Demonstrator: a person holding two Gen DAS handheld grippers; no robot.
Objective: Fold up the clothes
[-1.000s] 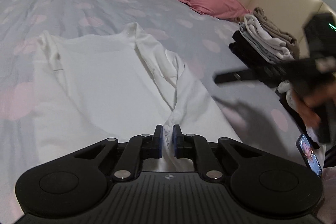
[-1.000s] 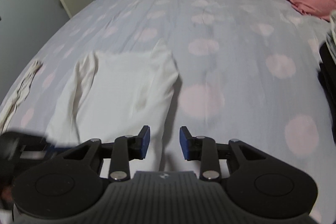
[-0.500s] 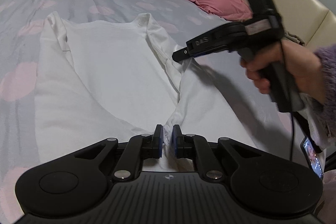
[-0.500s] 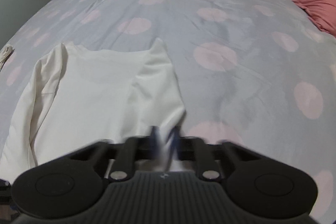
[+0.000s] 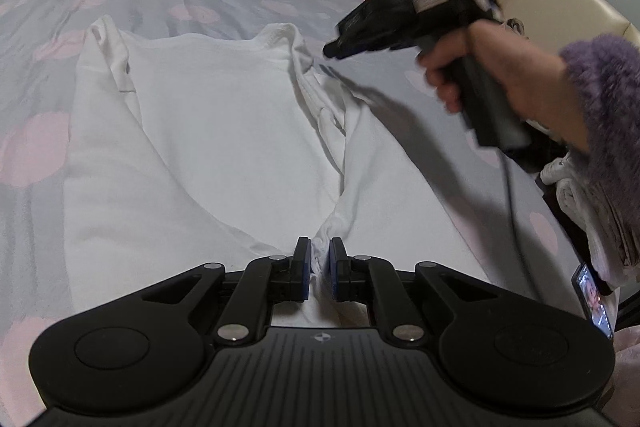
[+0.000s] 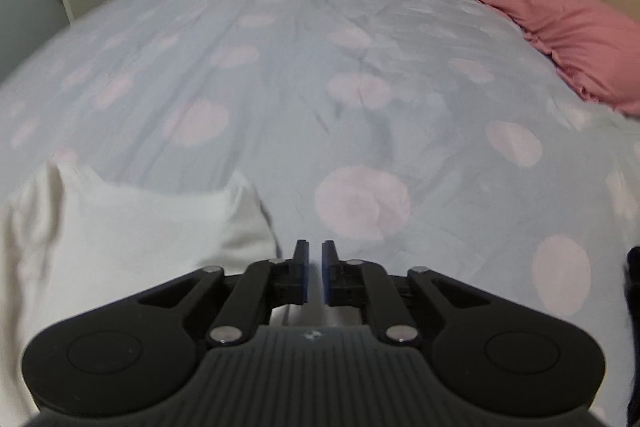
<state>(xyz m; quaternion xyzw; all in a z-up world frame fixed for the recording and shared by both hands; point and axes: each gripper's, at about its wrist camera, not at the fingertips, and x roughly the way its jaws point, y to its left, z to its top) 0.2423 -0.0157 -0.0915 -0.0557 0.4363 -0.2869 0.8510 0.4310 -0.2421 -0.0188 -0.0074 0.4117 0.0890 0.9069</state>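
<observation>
Shirt, white, lies spread on the bed, running straight ahead of the left claw, long axis along the claw's pointing direction, neck end farthest away. Left claw is clamped on a bunched pinch of the shirt's near edge; cloth shows between its pads. A raised ridge of fabric runs from that pinch forward and slightly right toward the far corner.

Right claw is held up in the air, ahead and to the right of the left claw, nose aimed toward the shirt's far right corner; its fingers are nearly together with a narrow slit and nothing between them. In its own view the shirt sits low and to its left, just beside the left finger, not touching as far as can be told. So the left claw is on the near edge and the right is closer to the far corner.

Hard to read: right-wrist view is blurred; the shirt's near hem is hidden under the left claw's body; sleeves are tucked or folded under, unclear which. Whether a fold is already laid cannot be settled.
</observation>
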